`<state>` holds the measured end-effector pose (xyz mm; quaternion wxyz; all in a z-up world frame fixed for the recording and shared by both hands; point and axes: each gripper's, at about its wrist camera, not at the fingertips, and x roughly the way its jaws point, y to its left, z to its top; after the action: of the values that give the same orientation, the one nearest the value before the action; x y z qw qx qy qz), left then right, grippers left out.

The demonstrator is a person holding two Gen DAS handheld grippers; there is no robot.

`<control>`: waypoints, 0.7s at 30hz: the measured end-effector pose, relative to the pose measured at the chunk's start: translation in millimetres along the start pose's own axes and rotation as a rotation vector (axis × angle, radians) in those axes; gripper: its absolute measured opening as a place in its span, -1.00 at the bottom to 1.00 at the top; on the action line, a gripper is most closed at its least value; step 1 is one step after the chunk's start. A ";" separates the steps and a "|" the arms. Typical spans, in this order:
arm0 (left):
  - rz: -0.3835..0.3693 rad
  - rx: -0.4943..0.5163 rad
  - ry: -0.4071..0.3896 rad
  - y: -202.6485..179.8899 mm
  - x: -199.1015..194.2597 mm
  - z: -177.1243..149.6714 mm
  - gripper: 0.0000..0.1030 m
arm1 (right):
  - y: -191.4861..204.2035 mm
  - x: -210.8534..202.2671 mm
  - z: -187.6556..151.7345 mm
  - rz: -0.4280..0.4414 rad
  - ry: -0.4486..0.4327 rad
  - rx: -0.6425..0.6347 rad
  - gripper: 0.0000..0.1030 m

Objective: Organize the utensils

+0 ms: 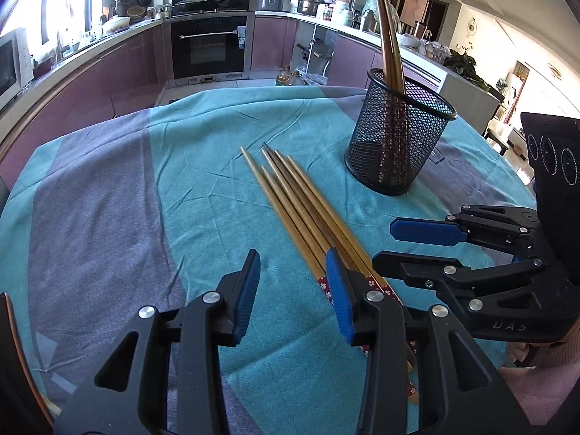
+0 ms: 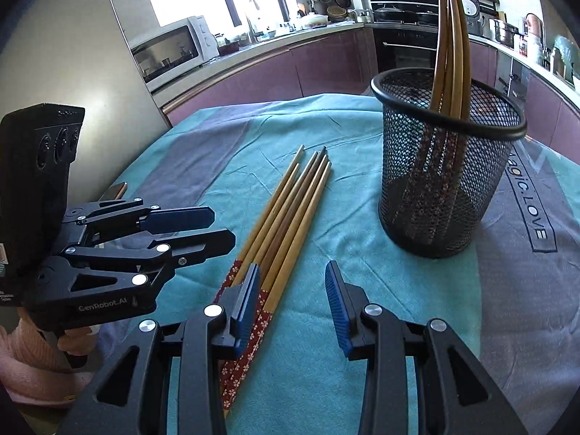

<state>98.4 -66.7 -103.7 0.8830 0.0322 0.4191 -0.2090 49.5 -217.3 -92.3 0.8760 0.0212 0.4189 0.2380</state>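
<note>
The left gripper (image 1: pixel 293 282) hangs low over the teal-and-grey cloth (image 1: pixel 203 188) on the table, jaws partly apart with nothing between them. Just right of it, a bundle of loose chopsticks (image 1: pixel 290 203) lies flat. The right gripper (image 2: pixel 293 295) is likewise partly apart and empty. Far right, the black mesh holder (image 2: pixel 446 166) stands upright, holding more chopsticks (image 2: pixel 451 47).

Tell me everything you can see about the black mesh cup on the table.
The black mesh cup is a round holder of what looks like wire mesh, with a solid smooth rim and a dark base. It stands upright on the teal and grey tablecloth, beyond the loose chopsticks and apart from them. Several brown chopsticks stand inside it, leaning against the rim, patterned ends down. No gripper touches it.
</note>
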 end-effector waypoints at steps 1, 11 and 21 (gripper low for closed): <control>-0.001 0.001 0.003 -1.0 1.2 0.0 -0.26 | -1.0 -0.1 0.1 -0.007 0.000 -0.004 -0.32; 0.004 0.009 0.031 -5.2 13.6 -1.3 -0.24 | 1.6 6.3 -2.2 -0.034 0.015 -0.028 -0.32; 0.007 0.011 0.040 -4.8 20.2 0.0 -0.23 | 1.7 9.6 -0.4 -0.054 0.019 -0.034 -0.32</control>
<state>107.8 -77.9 -118.3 0.8749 0.0427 0.4356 -0.2074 53.7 -211.7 -99.1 0.8784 -0.0074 0.4233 0.2217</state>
